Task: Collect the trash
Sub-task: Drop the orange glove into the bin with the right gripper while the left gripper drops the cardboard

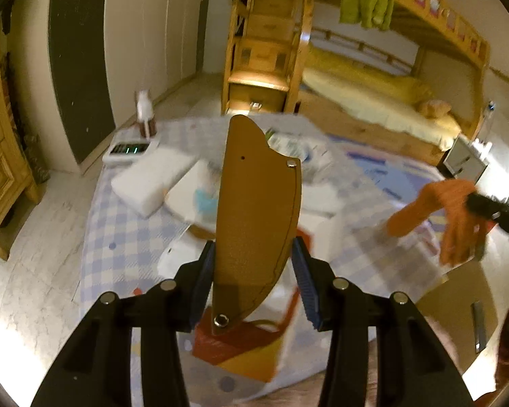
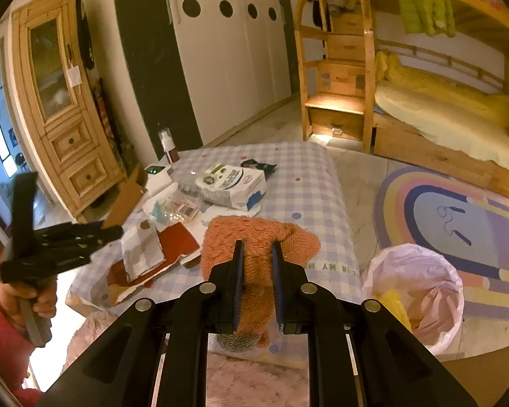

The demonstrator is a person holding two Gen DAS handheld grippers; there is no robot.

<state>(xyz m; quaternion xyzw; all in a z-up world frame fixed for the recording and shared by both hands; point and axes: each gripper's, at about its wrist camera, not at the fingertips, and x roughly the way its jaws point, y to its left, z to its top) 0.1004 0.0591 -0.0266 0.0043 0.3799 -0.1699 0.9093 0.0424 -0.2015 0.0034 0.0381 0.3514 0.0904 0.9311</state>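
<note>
My left gripper (image 1: 253, 276) is shut on a tan leather sheath (image 1: 258, 203) and holds it upright above the checked cloth (image 1: 118, 237). From the right wrist view the left gripper (image 2: 61, 237) shows at the left, with the sheath (image 2: 22, 203) seen dark and edge-on. My right gripper (image 2: 258, 273) is shut on an orange knitted garment (image 2: 254, 240), lifted over the cloth (image 2: 305, 183); it shows blurred in the left wrist view (image 1: 441, 217). A bin lined with a pale bag (image 2: 420, 288) stands at the lower right.
On the cloth lie a white printed package (image 2: 232, 185), a clear box of small items (image 2: 176, 208), red card (image 2: 180, 240), a spray bottle (image 2: 168, 146) and a white device with green lights (image 2: 156, 173). A wooden cabinet (image 2: 61, 101), bunk bed (image 2: 441, 108) and rainbow rug (image 2: 458, 220) surround it.
</note>
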